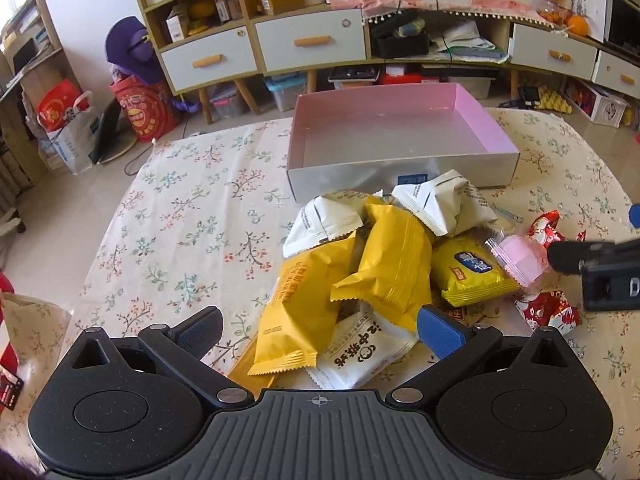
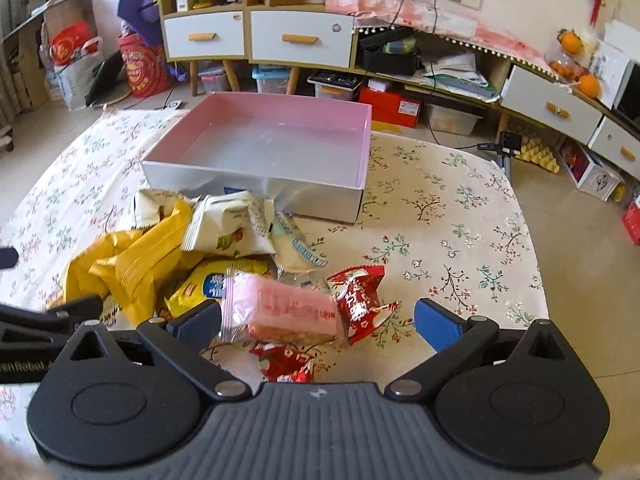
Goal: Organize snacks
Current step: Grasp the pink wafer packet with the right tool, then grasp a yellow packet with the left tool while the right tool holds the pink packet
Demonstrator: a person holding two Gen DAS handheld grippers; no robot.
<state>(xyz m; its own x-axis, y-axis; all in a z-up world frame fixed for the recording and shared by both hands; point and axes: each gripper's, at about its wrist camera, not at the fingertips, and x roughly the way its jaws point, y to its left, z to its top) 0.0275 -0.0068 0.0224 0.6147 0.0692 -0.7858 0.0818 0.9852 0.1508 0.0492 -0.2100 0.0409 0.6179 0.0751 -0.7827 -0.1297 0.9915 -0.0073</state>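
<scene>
Several snack packets lie heaped on the bench just in front of the box (image 1: 404, 136), whose pink-lined inside shows nothing in it yet, so by my reading the sorting has hardly begun. The heap mixes yellow packets (image 1: 384, 264), white packets (image 1: 440, 200), a clear-wrapped pink wafer (image 2: 280, 310) and red candy wrappers (image 2: 358, 296); they overlap and lean on one another, which suggests they were tipped out loose rather than laid down.

The box stands with its open top up and its near wall touching the back of the pile, a short carry for each packet.

The left gripper (image 1: 318, 330) hangs low over the near edge of the heap with its fingers (image 1: 440, 332) spread wide; a yellow packet and a white one lie between them, but nothing is clamped. The right gripper (image 2: 318, 322) is likewise spread, its fingers (image 2: 438, 326) apart on either side of the pink wafer, the left pad close to the wrapper's end and the right one well clear. That framing looks like a line-up for a pinch across the wafer's short side.

Around them the flowered cloth (image 2: 440, 208) covers the bench, and drawers and shelves stand behind.
</scene>
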